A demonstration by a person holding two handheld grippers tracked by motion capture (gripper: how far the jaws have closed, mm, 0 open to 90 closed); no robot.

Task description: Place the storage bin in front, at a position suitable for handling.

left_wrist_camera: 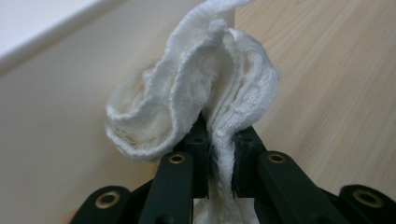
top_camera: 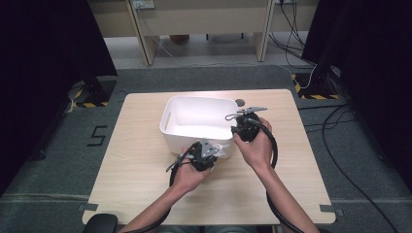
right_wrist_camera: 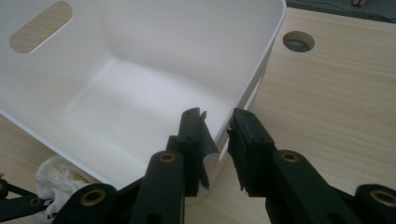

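cloth [left_wrist_camera: 196, 93]: soft white crumpled knit, mid-frame
bin [right_wrist_camera: 140, 93]: smooth white plastic, rounded corners
my left gripper [left_wrist_camera: 219, 154]: clamped on cloth
my right gripper [right_wrist_camera: 217, 140]: pinching bin's rim

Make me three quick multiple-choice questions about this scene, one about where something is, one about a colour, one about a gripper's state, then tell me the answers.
1. Where is the white cloth?
A. inside the bin
B. outside the bin's near wall
C. on the floor

2. What colour is the plastic bin?
A. white
B. blue
C. black

3. What is the left gripper doing?
A. standing open
B. clamping the bin's rim
C. pinching the cloth

Answers: 1 B, it sits against the wall's outer face; 2 A, white all over; 3 C, cloth squeezed between its jaws.
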